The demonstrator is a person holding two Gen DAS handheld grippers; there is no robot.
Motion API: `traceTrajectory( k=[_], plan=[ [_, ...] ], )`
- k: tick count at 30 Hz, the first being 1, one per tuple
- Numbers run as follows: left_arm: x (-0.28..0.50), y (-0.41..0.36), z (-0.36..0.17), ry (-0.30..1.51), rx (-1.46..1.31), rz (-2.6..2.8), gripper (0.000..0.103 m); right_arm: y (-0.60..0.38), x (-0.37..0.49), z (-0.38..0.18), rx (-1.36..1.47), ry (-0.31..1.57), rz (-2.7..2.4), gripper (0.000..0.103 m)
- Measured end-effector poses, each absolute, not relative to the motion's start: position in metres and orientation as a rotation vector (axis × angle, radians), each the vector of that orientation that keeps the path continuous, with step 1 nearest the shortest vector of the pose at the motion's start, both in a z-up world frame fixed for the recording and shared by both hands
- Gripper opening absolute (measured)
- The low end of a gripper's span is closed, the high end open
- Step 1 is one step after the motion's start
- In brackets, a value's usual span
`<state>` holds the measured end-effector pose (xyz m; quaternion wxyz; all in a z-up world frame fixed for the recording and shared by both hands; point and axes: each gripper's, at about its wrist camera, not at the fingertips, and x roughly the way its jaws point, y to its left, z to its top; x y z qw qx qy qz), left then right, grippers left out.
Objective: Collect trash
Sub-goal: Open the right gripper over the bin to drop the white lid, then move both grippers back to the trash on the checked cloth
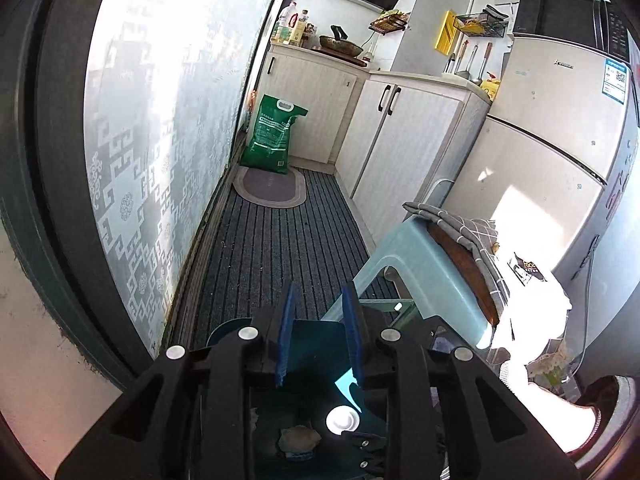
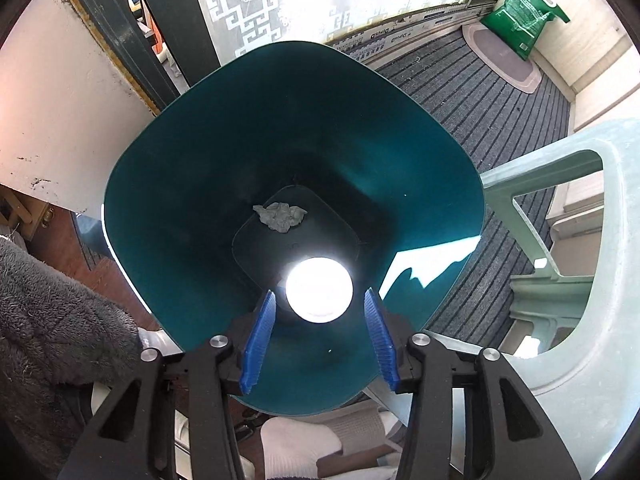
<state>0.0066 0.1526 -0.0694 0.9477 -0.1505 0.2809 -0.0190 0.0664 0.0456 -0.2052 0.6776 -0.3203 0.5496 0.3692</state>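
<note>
A dark teal trash bin (image 2: pixel 168 184) stands on the floor, seen from above in the right wrist view. At its bottom lie a crumpled grey paper wad (image 2: pixel 282 216) and a bright white round lid or cup (image 2: pixel 319 290). My right gripper (image 2: pixel 320 300) is open and empty, held over the bin's mouth. My left gripper (image 1: pixel 319 292) is open and empty, just above the bin (image 1: pixel 316 344); the wad (image 1: pixel 299 439) and the white round thing (image 1: pixel 342 420) show below it.
A pale blue plastic stool (image 1: pixel 420 264) (image 2: pixel 580 208) stands right of the bin, with a grey checked cloth (image 1: pixel 468 228) on it. A green rice bag (image 1: pixel 272 136) and oval mat (image 1: pixel 270 186) lie at the far end of the striped carpet. Cabinets (image 1: pixel 400 140) and fridge (image 1: pixel 560 128) stand right.
</note>
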Motion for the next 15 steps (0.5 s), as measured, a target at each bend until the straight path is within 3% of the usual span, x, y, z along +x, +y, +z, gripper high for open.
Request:
traceTrajectory(
  k=[15],
  plan=[
    [0.001,0.158,-0.056,0.518,-0.321,-0.038,0.03,0.043,0.061,-0.163,-0.653,1.086,0.89,0.051]
  ],
)
